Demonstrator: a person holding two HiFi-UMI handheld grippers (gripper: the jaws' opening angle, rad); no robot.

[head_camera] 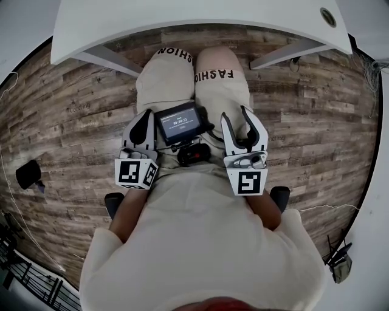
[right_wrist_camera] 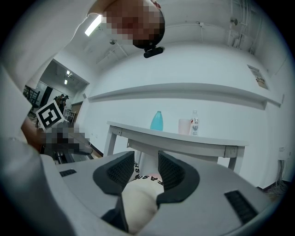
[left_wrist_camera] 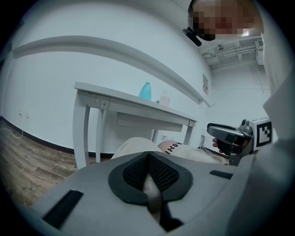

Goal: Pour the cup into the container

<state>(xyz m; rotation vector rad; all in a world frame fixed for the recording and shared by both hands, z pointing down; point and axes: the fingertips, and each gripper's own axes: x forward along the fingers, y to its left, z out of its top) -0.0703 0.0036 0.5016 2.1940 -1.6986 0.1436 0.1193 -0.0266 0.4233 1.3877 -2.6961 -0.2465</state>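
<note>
A pale pink cup (right_wrist_camera: pixel 185 126) stands on the white table (right_wrist_camera: pixel 184 140) between a teal container (right_wrist_camera: pixel 157 120) and a small clear bottle (right_wrist_camera: pixel 195 123). The left gripper view shows the cup (left_wrist_camera: pixel 164 98) and the teal container (left_wrist_camera: pixel 145 91) too. Both grippers rest over the seated person's lap, well short of the table. My left gripper (head_camera: pixel 144 118) (left_wrist_camera: pixel 148 159) is shut with nothing in it. My right gripper (head_camera: pixel 238 118) (right_wrist_camera: pixel 146 168) is open a little, and only the trouser leg shows through the gap.
The table's edge (head_camera: pixel 182 18) crosses the top of the head view, with the person's knees (head_camera: pixel 194 73) under it. A small screen device (head_camera: pixel 180 121) sits between the grippers. Wood floor (head_camera: pixel 73 109) lies on both sides. A wall shelf (right_wrist_camera: pixel 193 90) runs above the table.
</note>
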